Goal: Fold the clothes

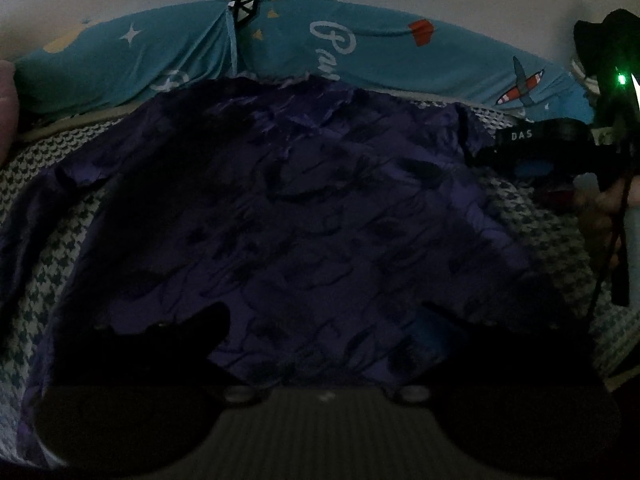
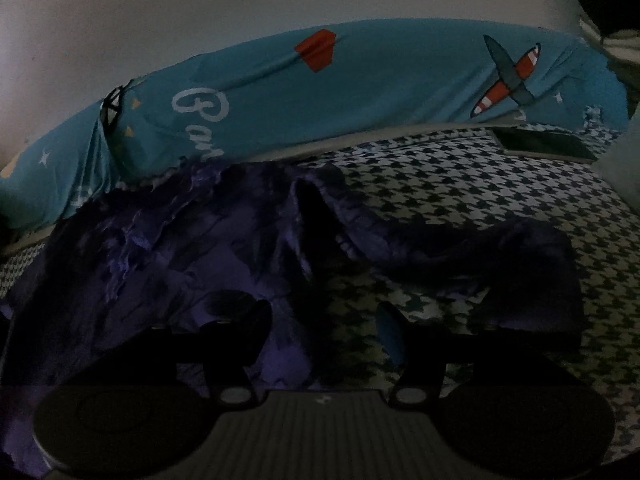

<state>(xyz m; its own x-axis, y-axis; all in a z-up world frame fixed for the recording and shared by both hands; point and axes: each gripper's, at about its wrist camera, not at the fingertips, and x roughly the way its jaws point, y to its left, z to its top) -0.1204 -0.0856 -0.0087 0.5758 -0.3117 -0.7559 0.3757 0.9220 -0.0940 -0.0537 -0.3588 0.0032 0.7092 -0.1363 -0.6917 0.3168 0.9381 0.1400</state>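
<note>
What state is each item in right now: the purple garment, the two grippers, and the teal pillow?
Purple garment: spread out on the houndstooth bedcover, wrinkled, not yet folded; one sleeve lies out to the side.
Left gripper: open above the garment, nothing between its fingers.
Right gripper: open over the garment's edge, gripping nothing.
Teal pillow: lying along the wall beyond the garment.

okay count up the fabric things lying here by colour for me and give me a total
Purple: 1, the garment spread out flat.
Teal: 1, the printed pillow along the wall.
Black and white: 1, the houndstooth cover underneath.
Total: 3
</note>
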